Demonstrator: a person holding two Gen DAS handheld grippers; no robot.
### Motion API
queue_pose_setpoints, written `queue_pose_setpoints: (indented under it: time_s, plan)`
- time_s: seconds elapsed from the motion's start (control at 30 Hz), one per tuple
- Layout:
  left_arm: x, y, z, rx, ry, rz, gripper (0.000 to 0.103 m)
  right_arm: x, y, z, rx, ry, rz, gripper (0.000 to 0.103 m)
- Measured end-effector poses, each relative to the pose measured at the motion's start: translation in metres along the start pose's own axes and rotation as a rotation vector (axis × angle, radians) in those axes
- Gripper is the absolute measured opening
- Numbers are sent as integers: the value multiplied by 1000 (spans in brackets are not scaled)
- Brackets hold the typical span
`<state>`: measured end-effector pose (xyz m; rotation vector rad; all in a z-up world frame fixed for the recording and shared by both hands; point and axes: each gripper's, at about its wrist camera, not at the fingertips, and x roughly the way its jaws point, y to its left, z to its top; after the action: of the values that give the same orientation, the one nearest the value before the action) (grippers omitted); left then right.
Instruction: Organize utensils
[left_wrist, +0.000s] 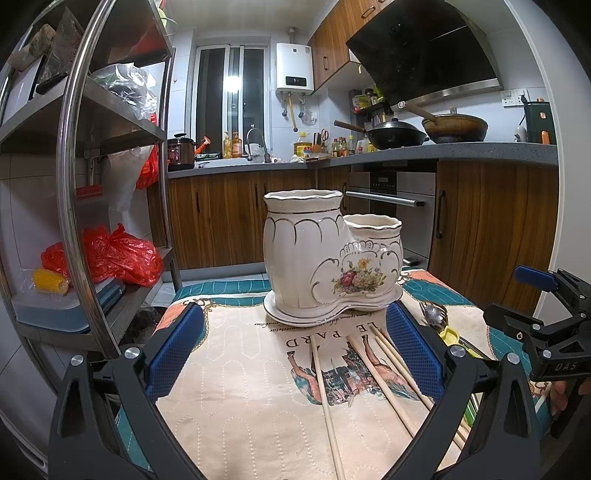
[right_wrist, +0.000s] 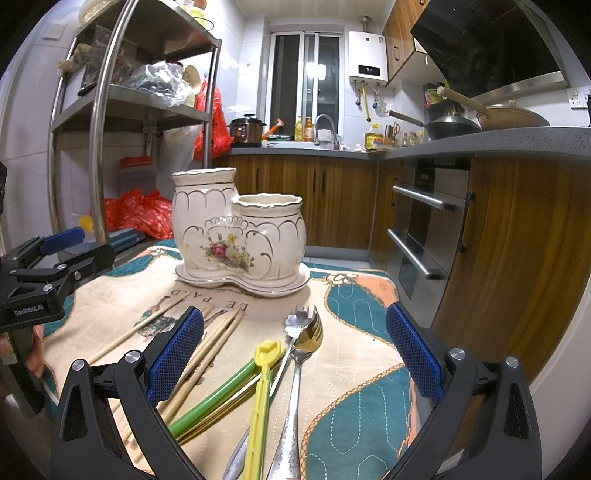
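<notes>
Both claws spread wide, empty, low over the cloth-covered worktop (right_wrist: 354, 424). Left claw (left_wrist: 293, 350) sits w/ wooden chopsticks (left_wrist: 373, 373) lying between its blue pads, pointed at the white ceramic holder (left_wrist: 328, 254), which stands upright on its saucer near the far edge; both compartments look empty. Right claw (right_wrist: 293, 350) frames the cutlery lying flat: gold fork (right_wrist: 312, 330), flower-handled spoon (right_wrist: 295, 321), yellow plastic utensil (right_wrist: 264, 391), green straw (right_wrist: 218, 398), more chopsticks at its left finger. Holder well apart from the cutlery.
</notes>
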<state>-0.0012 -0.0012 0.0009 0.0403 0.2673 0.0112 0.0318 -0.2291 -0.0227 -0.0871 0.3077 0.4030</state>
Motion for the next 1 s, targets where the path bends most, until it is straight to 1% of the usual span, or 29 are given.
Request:
queue_pose_setpoints:
  time_s: [0.4,0.63,0.8,0.9,1.0]
  plan:
    - [0,0,0,-2,0,0,98,0,0,0,0,1,0,98]
    - [4,-1,-2,-5,20,-7,98,0,-1,0,11,1,-2,98]
    - [8,1,-4,0,25,0,98,-2,-5,-4,49,-11,-5,98]
    - [5,2,-3,-5,9,1,98,-3,-8,-5,64,-36,-15,98]
    - [2,-5,-2,35,-5,2,98,-8,-7,-5,63,-62,-20,98]
